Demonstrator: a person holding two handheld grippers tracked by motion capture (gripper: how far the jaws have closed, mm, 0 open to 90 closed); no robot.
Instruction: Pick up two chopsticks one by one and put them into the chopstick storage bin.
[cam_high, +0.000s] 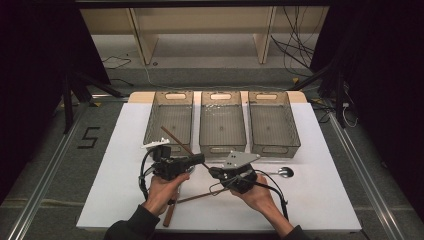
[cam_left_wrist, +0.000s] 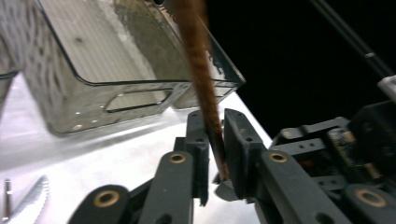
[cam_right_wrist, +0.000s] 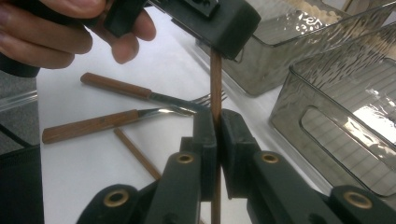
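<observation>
My left tool (cam_high: 200, 160) is clamped on a brown chopstick (cam_high: 176, 140), the jaws pinching it partway along. The stick slants up and left from there, its far end over the near edge of the left tray (cam_high: 169, 118). In the left gripper view the chopstick (cam_left_wrist: 201, 79) rises between the pads in front of a tray wall (cam_left_wrist: 93, 105), and a white serrated knife (cam_left_wrist: 28, 200) lies on the worktop (cam_left_wrist: 116, 154) at bottom left. My right tool (cam_high: 216, 173), just right of the left one, is closed on the same chopstick (cam_right_wrist: 215, 79) lower down; the two tools nearly touch. Two wooden-handled forks (cam_right_wrist: 140, 102) and another chopstick (cam_right_wrist: 137, 153) lie on the worktop behind. A spoon (cam_high: 281, 172) lies to the right, in front of the right tray (cam_high: 272, 120).
</observation>
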